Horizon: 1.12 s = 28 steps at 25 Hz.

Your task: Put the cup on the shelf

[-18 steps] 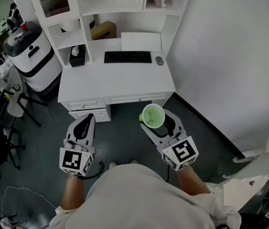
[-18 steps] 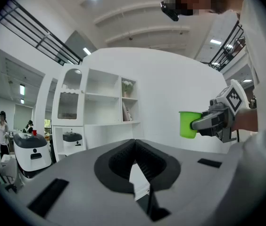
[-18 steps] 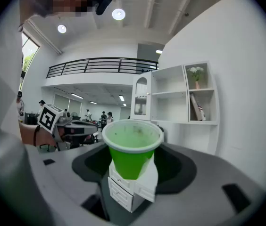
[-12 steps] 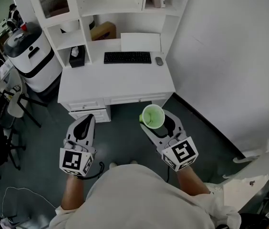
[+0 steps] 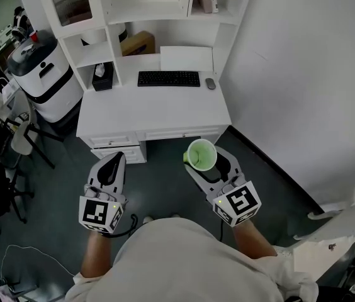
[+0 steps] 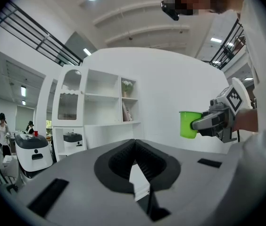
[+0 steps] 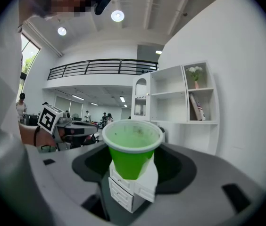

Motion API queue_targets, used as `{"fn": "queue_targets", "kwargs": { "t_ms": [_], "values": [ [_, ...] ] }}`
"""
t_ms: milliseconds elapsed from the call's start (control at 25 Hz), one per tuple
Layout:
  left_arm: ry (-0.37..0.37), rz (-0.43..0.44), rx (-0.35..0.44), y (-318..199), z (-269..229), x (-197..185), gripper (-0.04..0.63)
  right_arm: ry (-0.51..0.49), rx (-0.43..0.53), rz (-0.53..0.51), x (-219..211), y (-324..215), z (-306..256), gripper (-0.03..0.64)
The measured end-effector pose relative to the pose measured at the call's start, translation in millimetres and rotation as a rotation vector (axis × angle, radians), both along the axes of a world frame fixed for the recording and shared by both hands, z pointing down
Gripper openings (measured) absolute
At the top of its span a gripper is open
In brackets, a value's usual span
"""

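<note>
2 tools: right tool [image 5: 206, 163] grips the green cup [image 5: 201, 153], left tool [image 5: 112, 160] closed, empty.

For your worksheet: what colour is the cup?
The cup is bright green, best in the right gripper view.

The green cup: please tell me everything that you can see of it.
The green cup is a tapered beaker, wider at the mouth, with a pale rolled rim; it looks like thin plastic. It stands upright, mouth up, and looks empty. The right gripper holds it in the air, its two jaws pressing on the lower wall from both sides. Nothing else touches it. It hangs above the dark floor, in front of the white desk, not yet on the shelves above it.
</note>
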<state>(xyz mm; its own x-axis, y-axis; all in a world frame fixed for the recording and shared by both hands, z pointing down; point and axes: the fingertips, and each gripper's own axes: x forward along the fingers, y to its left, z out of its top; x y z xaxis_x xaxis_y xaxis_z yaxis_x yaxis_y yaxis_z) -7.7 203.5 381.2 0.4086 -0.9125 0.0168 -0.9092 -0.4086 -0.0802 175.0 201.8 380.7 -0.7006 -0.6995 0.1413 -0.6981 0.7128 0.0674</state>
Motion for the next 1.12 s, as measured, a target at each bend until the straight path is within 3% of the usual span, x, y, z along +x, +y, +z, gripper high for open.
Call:
{"fn": "queue_targets", "kwargs": {
  "t_ms": [560,1120],
  "values": [
    [-0.01,-0.054,-0.021,-2,15,17,0.0,-0.001,-0.004,-0.052,17,-16,9,0.285],
    [0.008,-0.017,-0.005,-83,13,-11,0.0,0.019,0.003,-0.029,-15,-87,11,0.285]
  ]
}}
